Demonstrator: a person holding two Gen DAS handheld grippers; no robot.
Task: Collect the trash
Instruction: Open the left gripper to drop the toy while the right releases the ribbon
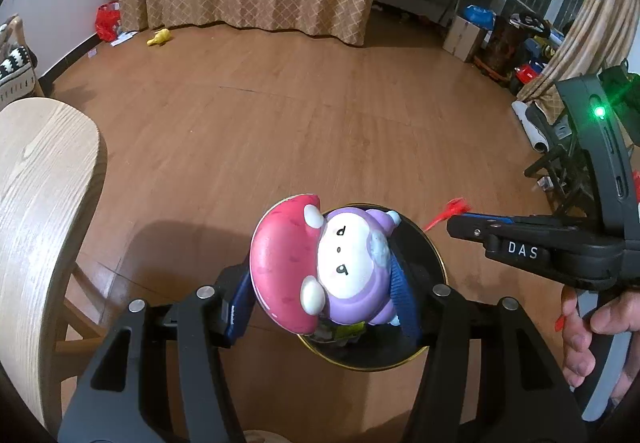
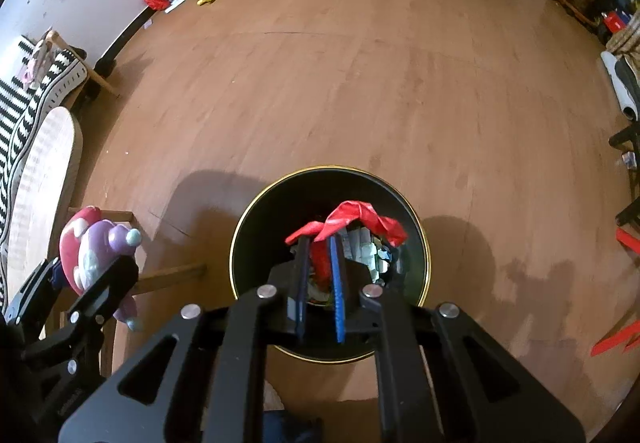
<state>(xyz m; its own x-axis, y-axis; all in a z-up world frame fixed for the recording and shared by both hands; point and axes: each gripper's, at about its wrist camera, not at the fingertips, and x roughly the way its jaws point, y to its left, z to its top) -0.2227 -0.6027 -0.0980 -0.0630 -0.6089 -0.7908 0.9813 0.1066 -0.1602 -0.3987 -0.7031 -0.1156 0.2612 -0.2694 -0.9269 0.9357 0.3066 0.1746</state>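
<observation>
Red wrapper (image 2: 352, 221) sits between right gripper (image 2: 320, 243) fingers over the bin (image 2: 240, 227); left gripper (image 1: 320, 275), at 9 o'clock, clamps the toy (image 1: 320, 267).

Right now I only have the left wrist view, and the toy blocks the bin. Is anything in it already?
Observer: Yes. The right wrist view shows the bin already holding crumpled paper scraps.
Operator: I only see a red tip at the right gripper. Where's that wrapper relative to the bin?
Observer: The wrapper sits between the jaws of the right gripper and drapes past their tips, above the bin's opening. I can't tell whether it is pinched.
</observation>
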